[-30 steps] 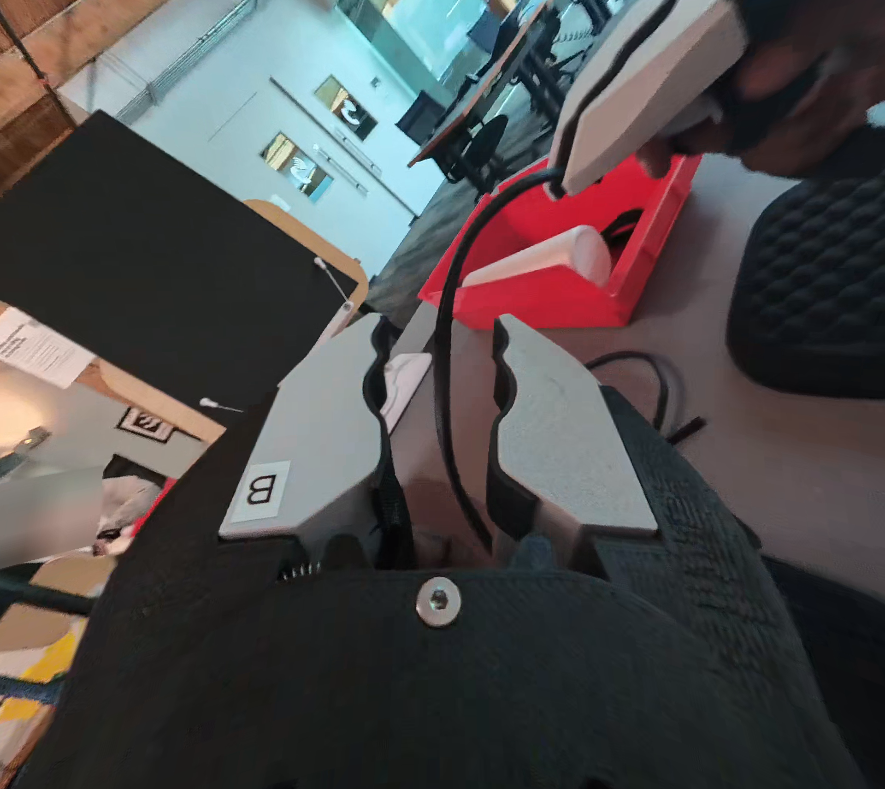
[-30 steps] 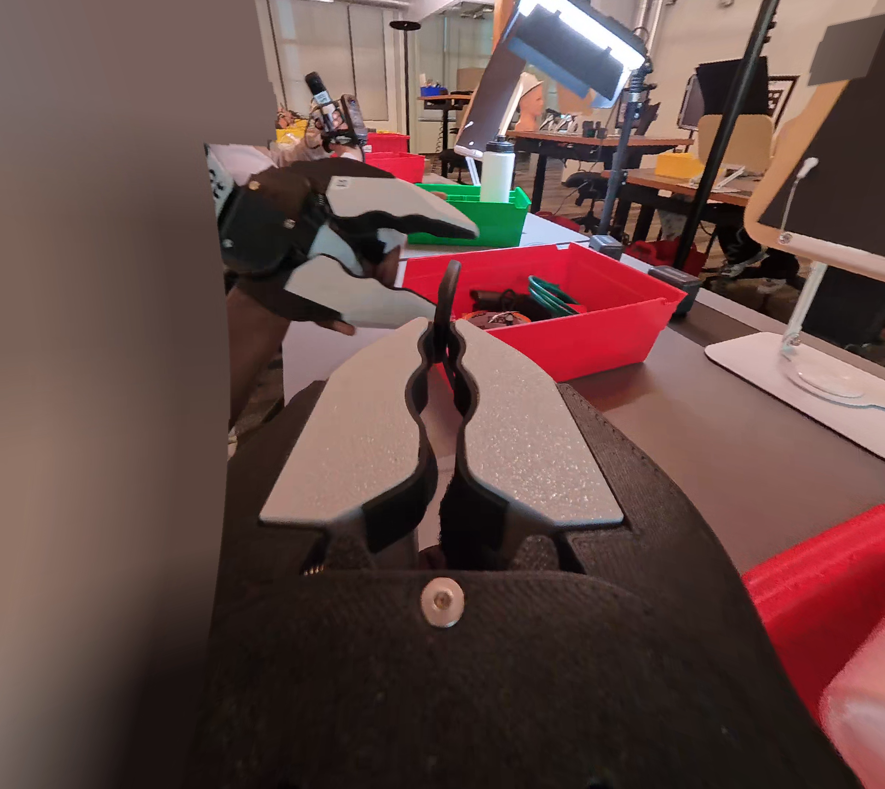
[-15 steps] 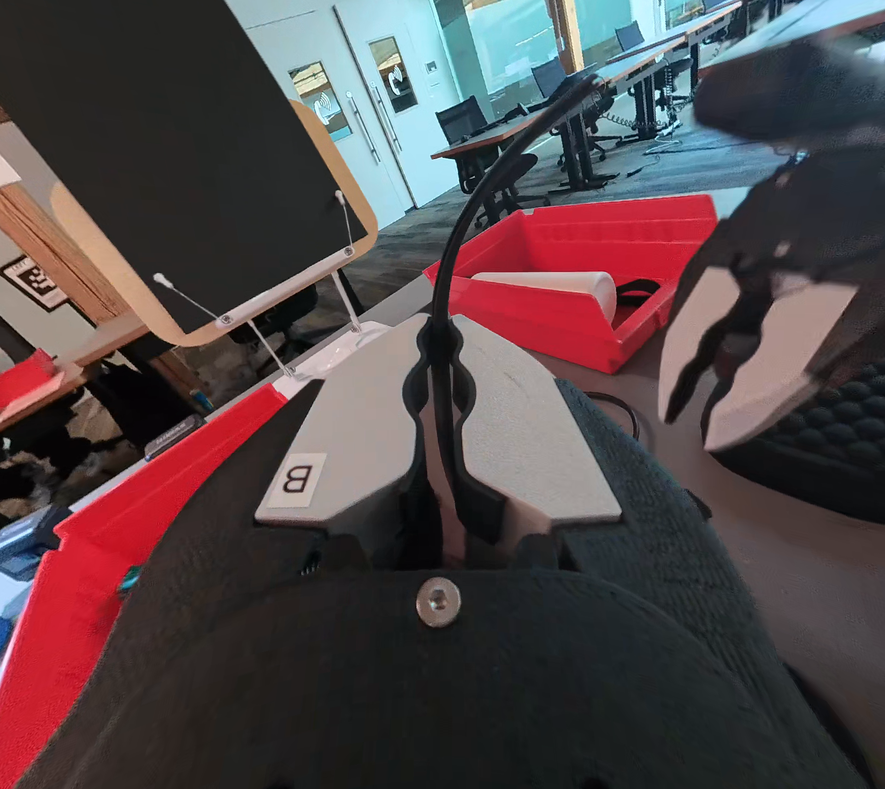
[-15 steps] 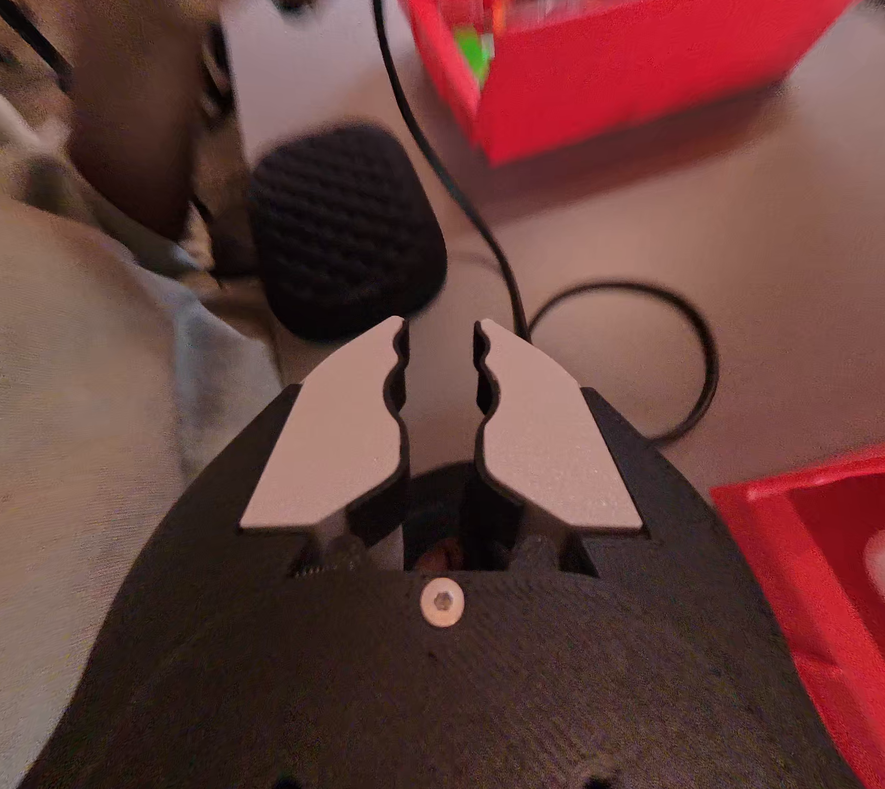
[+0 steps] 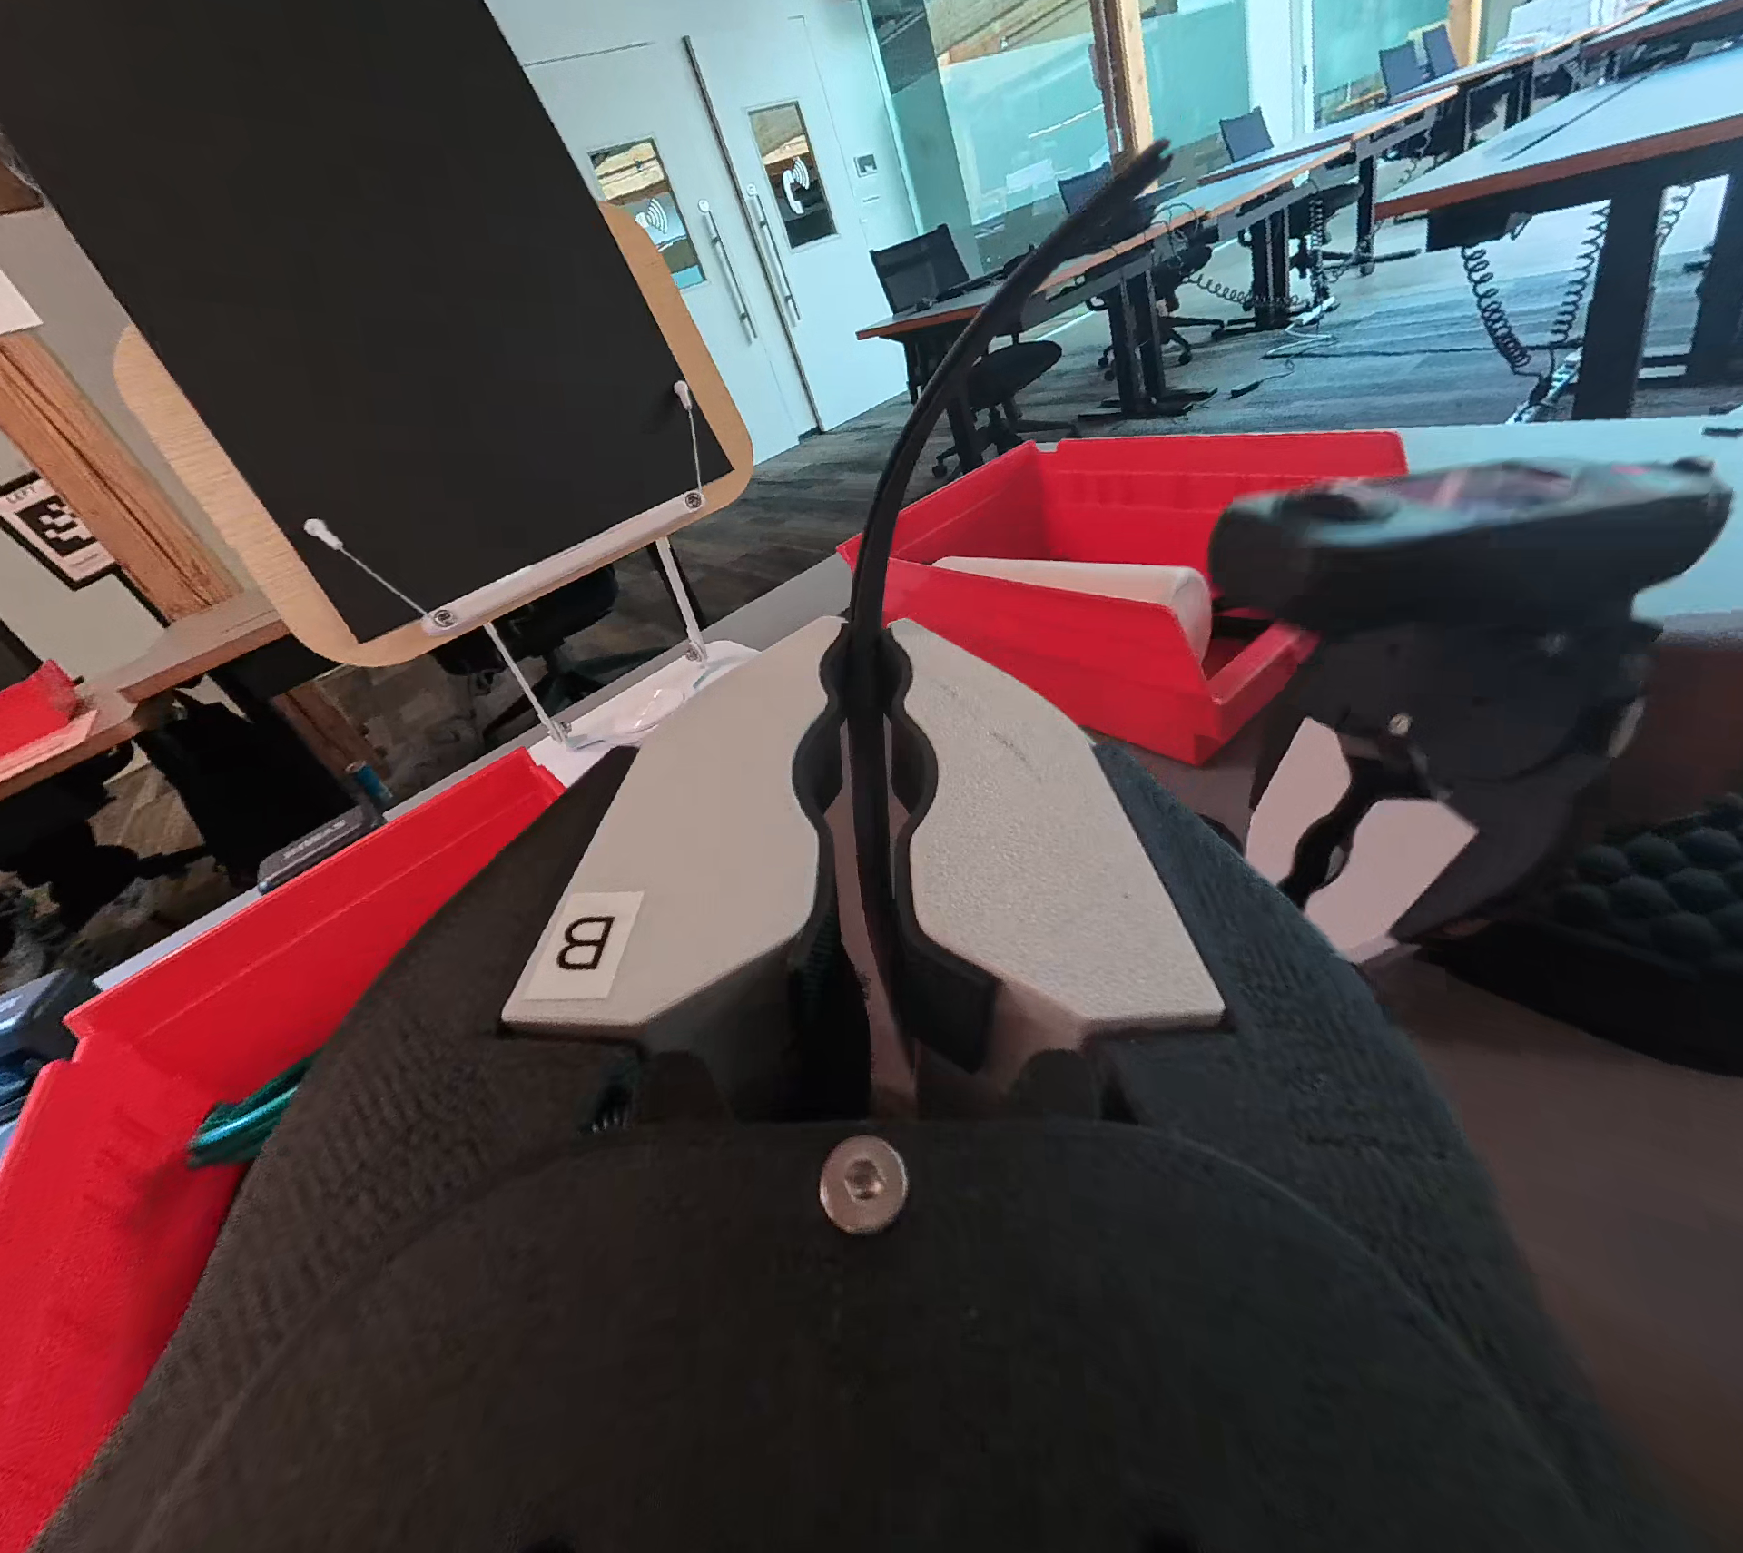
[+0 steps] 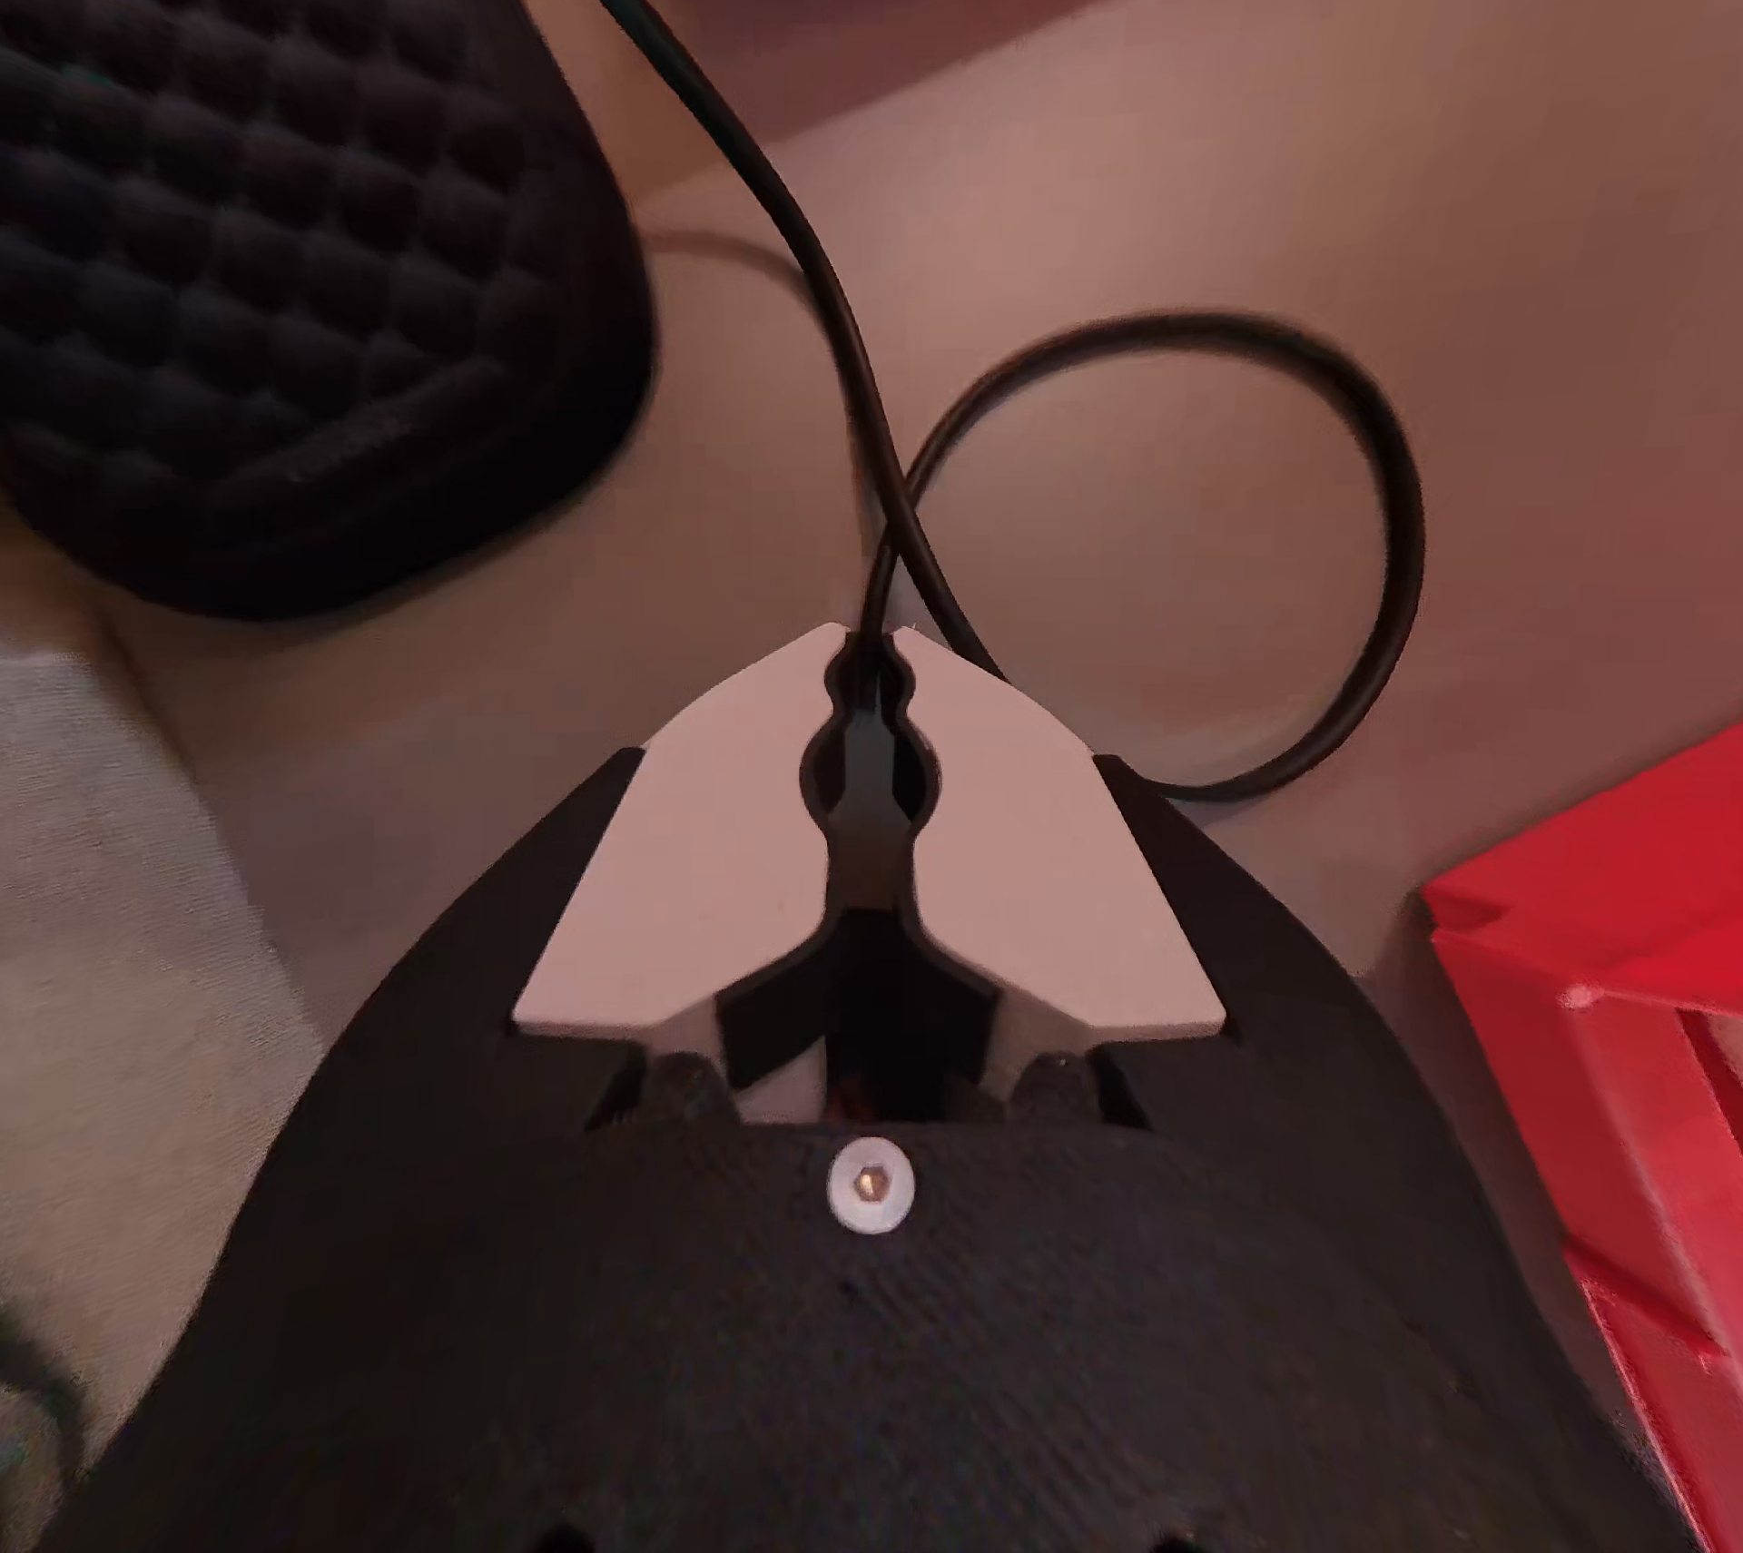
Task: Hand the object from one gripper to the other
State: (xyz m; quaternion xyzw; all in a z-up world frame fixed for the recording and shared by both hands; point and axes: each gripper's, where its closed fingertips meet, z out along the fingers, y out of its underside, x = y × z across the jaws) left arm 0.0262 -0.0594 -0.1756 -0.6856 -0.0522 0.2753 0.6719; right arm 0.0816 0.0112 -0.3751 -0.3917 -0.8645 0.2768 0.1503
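Both my jaws are clamped on the same black cable (image 5: 929,414) right now. My left gripper (image 5: 863,645) pinches it with the free end curving upward; my right gripper (image 6: 866,640) grips another stretch just above the table (image 6: 1179,121), beside a loop. Red bin (image 5: 1141,508) behind holds a white roll (image 5: 1085,579).

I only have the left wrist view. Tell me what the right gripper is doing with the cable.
Observer: The right gripper is shut on the black cable, pinching it at the fingertips.
Operator: Describe the slack beyond it.
Observer: Just past the fingers, the cable curls into one round loop lying on the table.
Operator: Report what's near that loop.
Observer: A red bin has its corner to the loop's right, apart from the cable.
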